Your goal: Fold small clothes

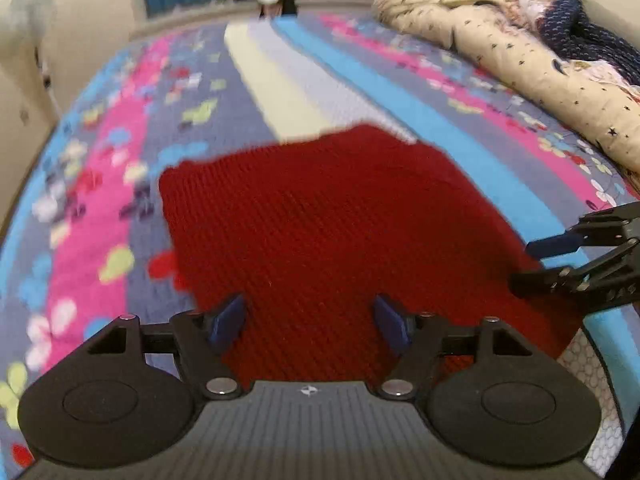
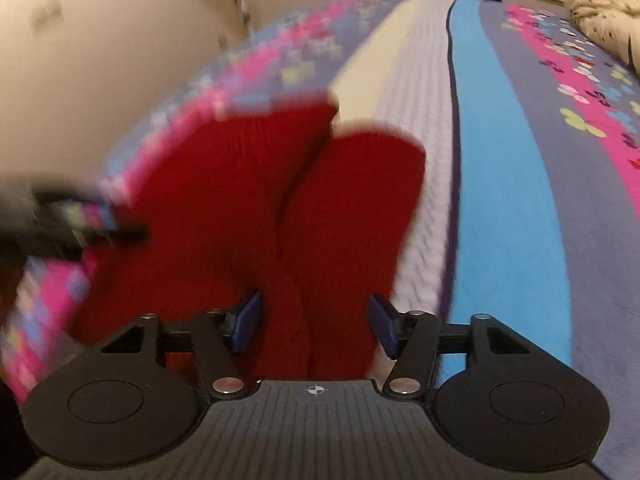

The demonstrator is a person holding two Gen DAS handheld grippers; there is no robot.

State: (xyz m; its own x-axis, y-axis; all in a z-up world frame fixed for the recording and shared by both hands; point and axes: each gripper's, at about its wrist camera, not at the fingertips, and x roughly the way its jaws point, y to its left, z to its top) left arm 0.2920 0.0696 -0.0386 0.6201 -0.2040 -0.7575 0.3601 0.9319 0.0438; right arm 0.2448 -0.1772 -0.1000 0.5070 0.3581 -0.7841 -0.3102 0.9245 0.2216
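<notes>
Bed point(image 1: 472, 148), striped floral cover; red knit point(image 1: 320, 232) flat on it under both fingers' tips, cream quilt point(image 1: 500, 40) far beyond them.

My left claw point(image 1: 310, 326) is black, with blue pads point(image 1: 228, 322), silver screws, two round discs and a ribbed grey plate bearing a crosshair mark; my right claw point(image 2: 316, 326) matches.

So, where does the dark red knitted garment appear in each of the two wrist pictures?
Left wrist view: the dark red knitted garment lies flat in the centre, just beyond the open left gripper.
Right wrist view: it fills the centre-left, with a lengthwise fold, ahead of the open right gripper.
Shared landmark: the bright blue stripe of the bedspread, to the right of the garment in both.
</notes>
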